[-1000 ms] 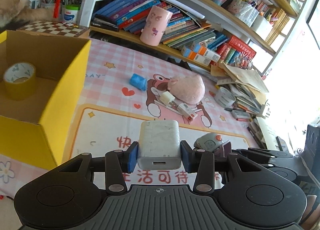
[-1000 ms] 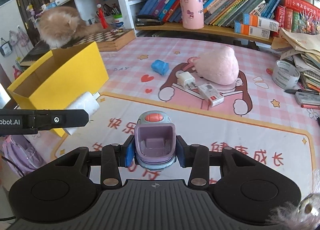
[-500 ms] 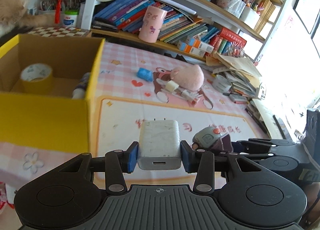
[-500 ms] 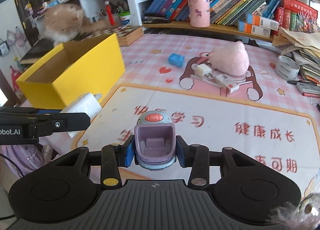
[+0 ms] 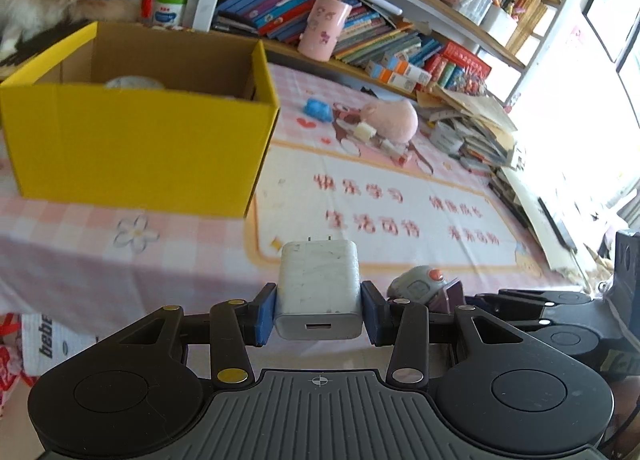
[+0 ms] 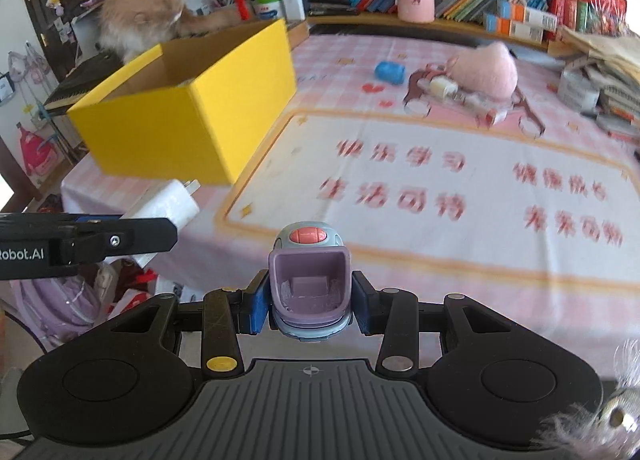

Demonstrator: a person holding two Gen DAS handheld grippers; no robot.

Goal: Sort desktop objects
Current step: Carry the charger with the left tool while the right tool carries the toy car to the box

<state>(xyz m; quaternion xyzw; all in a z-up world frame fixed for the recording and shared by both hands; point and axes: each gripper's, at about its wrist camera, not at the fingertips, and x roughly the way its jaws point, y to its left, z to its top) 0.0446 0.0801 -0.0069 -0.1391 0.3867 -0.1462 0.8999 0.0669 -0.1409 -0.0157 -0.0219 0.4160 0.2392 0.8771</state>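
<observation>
My left gripper (image 5: 319, 310) is shut on a white USB wall charger (image 5: 319, 288), held in the air off the table's near edge. My right gripper (image 6: 307, 306) is shut on a small purple and grey toy (image 6: 307, 280) with an orange button. The toy also shows in the left wrist view (image 5: 420, 287), and the charger shows in the right wrist view (image 6: 168, 206). An open yellow cardboard box (image 5: 136, 140) stands at the table's left. A blue object (image 5: 318, 108), a pink plush (image 5: 394, 120) and small white adapters (image 5: 366, 132) lie at the far side.
A pink checked mat (image 6: 460, 188) with red characters covers the table. Book shelves and a pink cup (image 5: 324, 34) line the back. Stacked papers and books (image 5: 472, 128) sit at the right. A fluffy cat (image 6: 140, 16) sits behind the box.
Both grippers have pulled back and down from the table, still holding their objects. The yellow box now appears farther away and its inside is mostly hidden.
</observation>
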